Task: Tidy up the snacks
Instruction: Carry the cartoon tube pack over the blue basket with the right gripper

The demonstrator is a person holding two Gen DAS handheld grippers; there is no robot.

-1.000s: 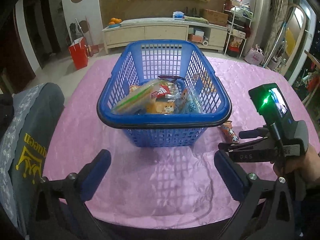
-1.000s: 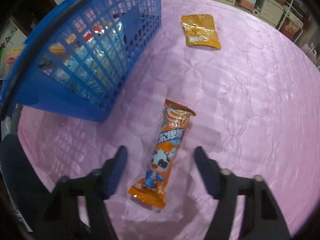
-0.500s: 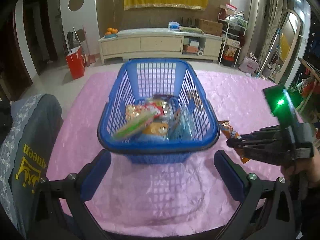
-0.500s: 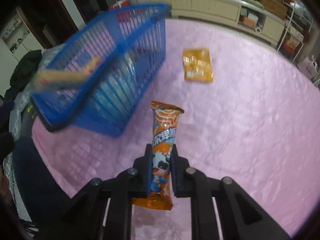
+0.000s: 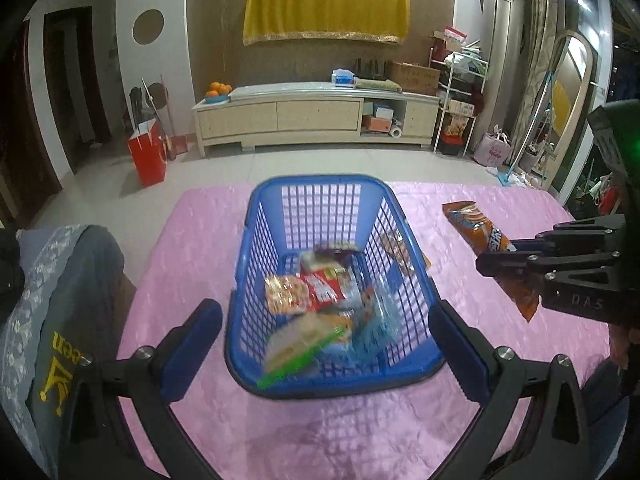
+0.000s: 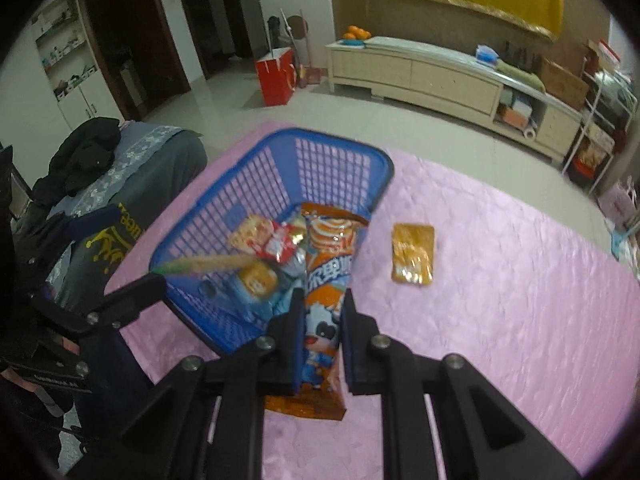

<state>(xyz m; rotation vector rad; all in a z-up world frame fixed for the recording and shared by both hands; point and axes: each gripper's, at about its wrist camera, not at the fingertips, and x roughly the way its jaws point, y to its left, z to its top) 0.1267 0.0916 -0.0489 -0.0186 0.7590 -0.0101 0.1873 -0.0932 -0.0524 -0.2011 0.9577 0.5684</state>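
Note:
A blue plastic basket [image 5: 256,236] with several snack packs inside stands on the pink tablecloth [image 5: 320,432]; it also shows in the right wrist view [image 6: 256,184]. My right gripper [image 6: 320,332] is shut on an orange snack bar [image 6: 328,264] and holds it in the air by the basket's right rim. The bar [image 5: 480,232] and that gripper [image 5: 496,260] also show at the right of the left wrist view. My left gripper [image 5: 324,340] is open and empty, its fingers either side of the basket's near end. A flat orange packet [image 6: 412,256] lies on the cloth right of the basket.
A chair with a grey cover [image 5: 52,320] stands at the table's left edge. Beyond the table are tiled floor, a red bag [image 5: 146,156] and a long cream cabinet [image 5: 316,116].
My right gripper closed on the orange bar, lifted it off the cloth and carried it up toward the basket. My left gripper rose and moved closer to the basket.

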